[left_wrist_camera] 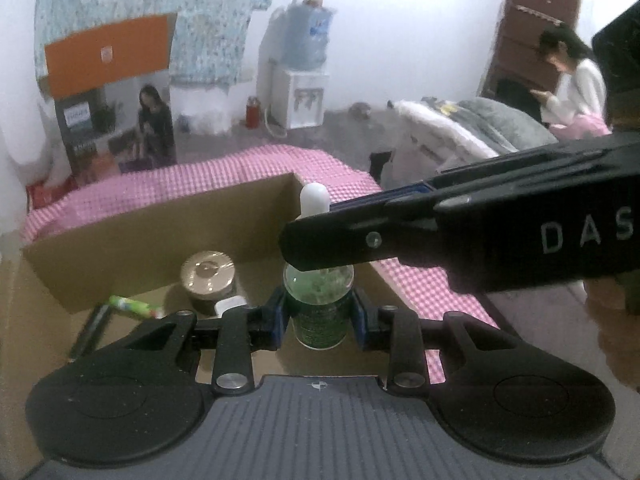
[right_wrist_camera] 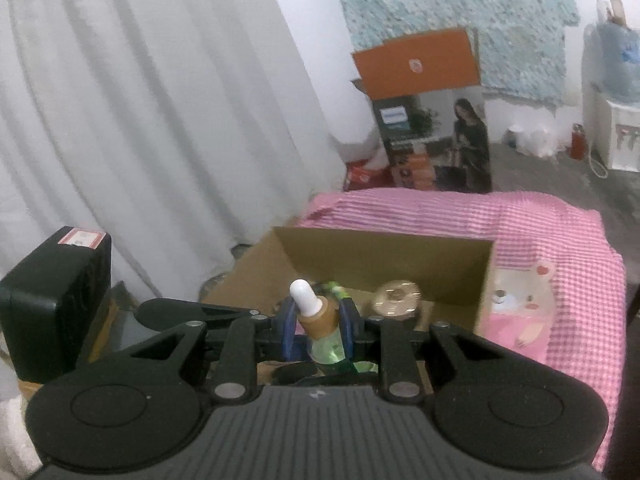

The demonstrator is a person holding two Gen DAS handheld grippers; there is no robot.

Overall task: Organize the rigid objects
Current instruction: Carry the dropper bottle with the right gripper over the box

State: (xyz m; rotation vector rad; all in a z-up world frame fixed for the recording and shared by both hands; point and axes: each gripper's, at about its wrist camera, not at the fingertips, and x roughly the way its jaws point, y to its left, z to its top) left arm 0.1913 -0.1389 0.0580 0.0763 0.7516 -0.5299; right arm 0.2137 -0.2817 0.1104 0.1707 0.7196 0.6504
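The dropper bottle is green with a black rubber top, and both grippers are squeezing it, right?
Not quite: the dropper bottle has a white rubber top, as the right wrist view shows. It is green, and the left gripper and right gripper both squeeze it.

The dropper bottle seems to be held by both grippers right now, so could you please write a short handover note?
Left gripper: shut on the dropper bottle, at its green body.
Right gripper: shut on the same bottle's brown collar, below the white bulb.
Things: bottle upright over the cardboard box; gold-lidded jar and green tube inside it.
Done: those two boxed.
Left: place the bottle, release.
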